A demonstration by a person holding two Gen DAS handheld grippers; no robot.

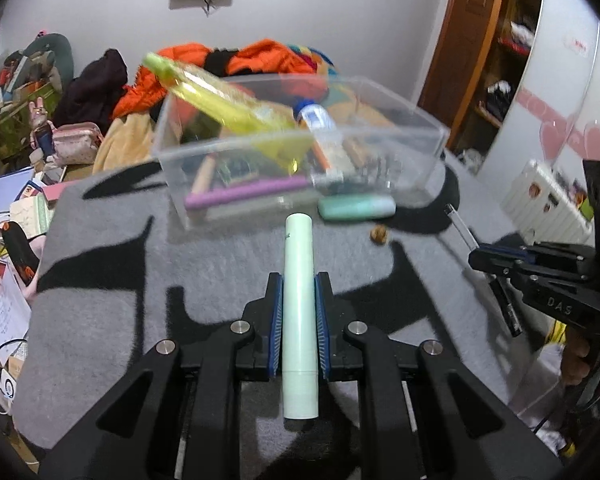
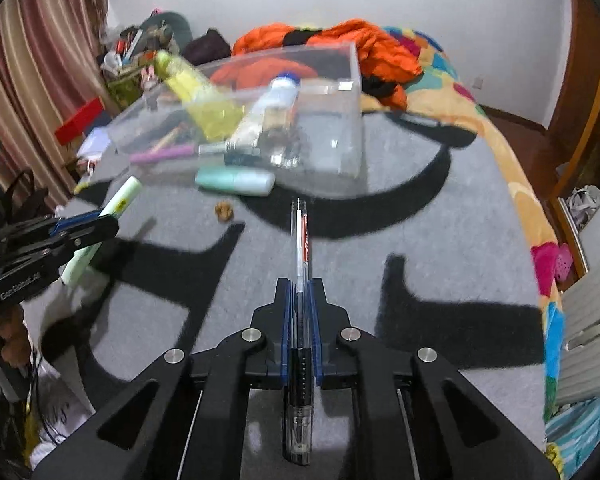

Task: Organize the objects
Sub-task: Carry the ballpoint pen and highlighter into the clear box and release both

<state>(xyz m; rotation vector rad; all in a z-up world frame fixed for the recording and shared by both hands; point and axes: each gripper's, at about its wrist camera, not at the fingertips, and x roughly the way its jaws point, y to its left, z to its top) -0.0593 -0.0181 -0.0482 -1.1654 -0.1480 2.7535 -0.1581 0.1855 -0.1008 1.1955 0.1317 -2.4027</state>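
My left gripper [image 1: 299,280] is shut on a pale green tube [image 1: 298,280], held above the grey blanket; it also shows in the right wrist view [image 2: 112,208]. My right gripper [image 2: 301,286] is shut on a clear pen [image 2: 301,240], which also shows in the left wrist view [image 1: 464,232]. Ahead stands a clear plastic box [image 1: 404,148] with a yellow bottle [image 1: 220,100], a white bottle [image 1: 324,132], a purple stick [image 1: 244,194] and other items. A teal tube [image 1: 356,206] and a small brown nut [image 1: 379,234] lie in front of the box.
The grey blanket [image 1: 100,312] with black shapes covers the bed. Orange clothes [image 1: 268,56] and a colourful blanket [image 2: 500,140] lie behind the box. Cluttered bags and papers [image 1: 16,160] are at the left, a white suitcase [image 1: 548,200] at the right.
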